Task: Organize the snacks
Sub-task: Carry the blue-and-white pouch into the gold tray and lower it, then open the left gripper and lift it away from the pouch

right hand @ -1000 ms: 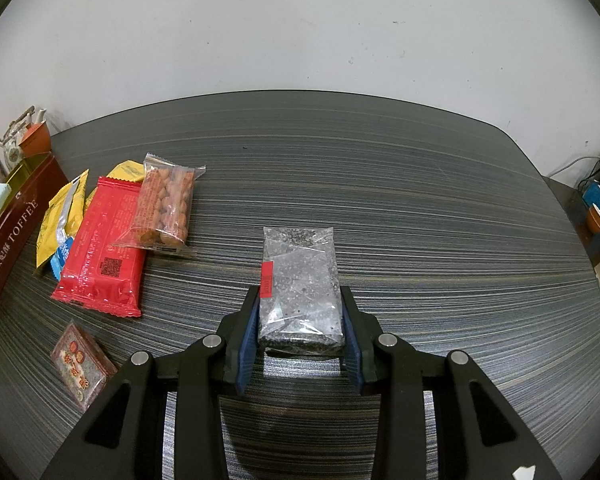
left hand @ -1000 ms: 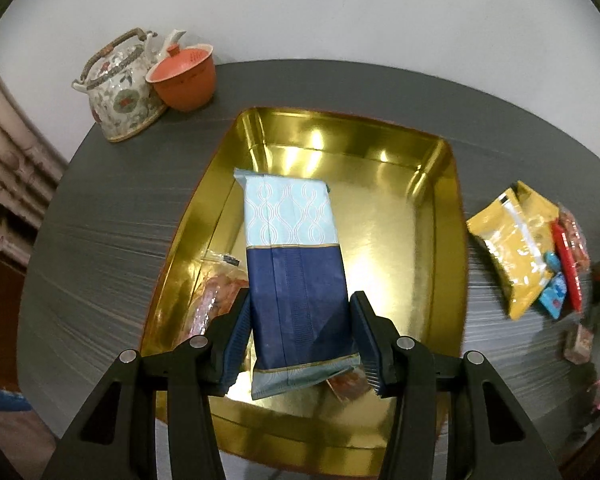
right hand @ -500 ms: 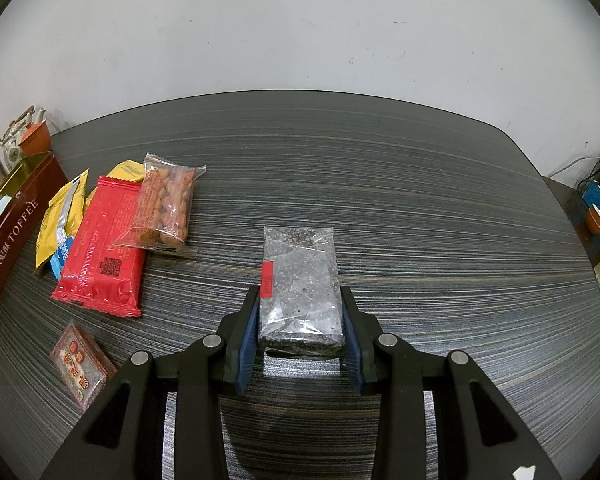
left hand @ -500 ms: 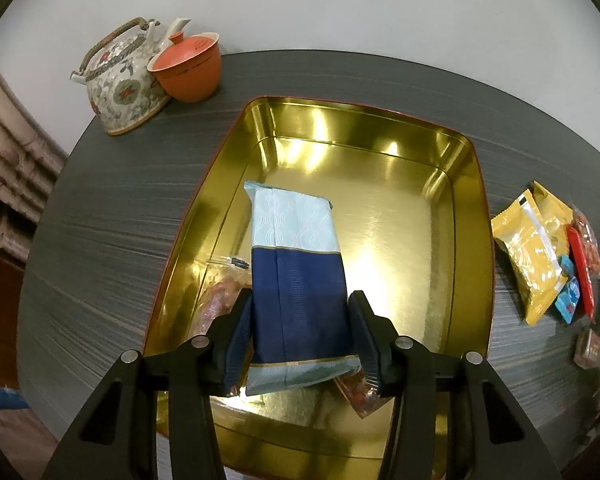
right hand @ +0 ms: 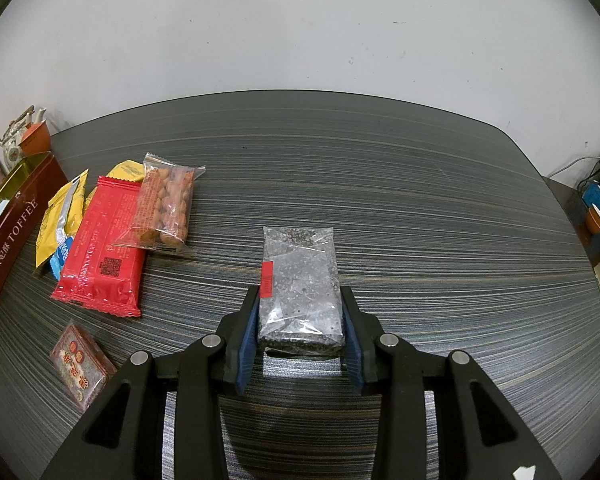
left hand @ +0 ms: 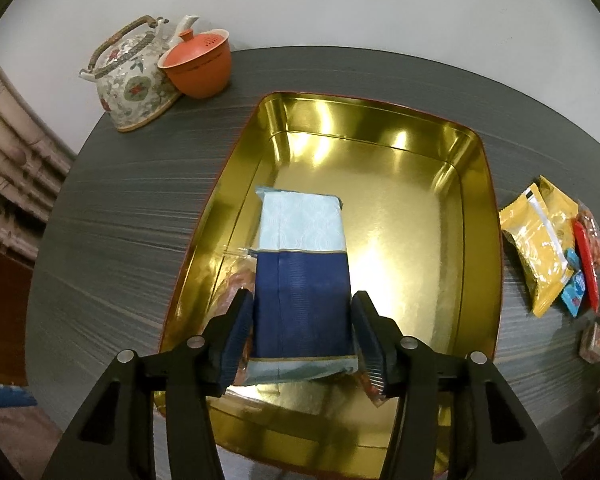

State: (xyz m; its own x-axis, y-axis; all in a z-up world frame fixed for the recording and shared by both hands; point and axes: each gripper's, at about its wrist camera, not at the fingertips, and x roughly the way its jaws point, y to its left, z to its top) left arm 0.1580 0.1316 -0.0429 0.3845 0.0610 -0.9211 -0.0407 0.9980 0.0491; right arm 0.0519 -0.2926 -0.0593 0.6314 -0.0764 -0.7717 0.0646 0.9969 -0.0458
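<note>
Your left hand-held gripper (left hand: pixel 302 334), lower centre, jaws opening around the blue packet (left hand: pixel 302 280) in the gold tin (left hand: pixel 474 216) | your right hand-held gripper (right hand: pixel 300 330), lower centre, clamps the grey packet (right hand: pixel 300 284) on the worktop (right hand: pixel 420 200).

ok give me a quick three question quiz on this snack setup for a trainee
1. True or false: the blue packet lies inside the gold tin.
2. What sits between the pads of the right gripper? A, a spoon. B, the grey speckled packet. C, a banana.
3. What stands right beside the teapot?
Key: 1 true. 2 B. 3 the orange lidded cup.
</note>
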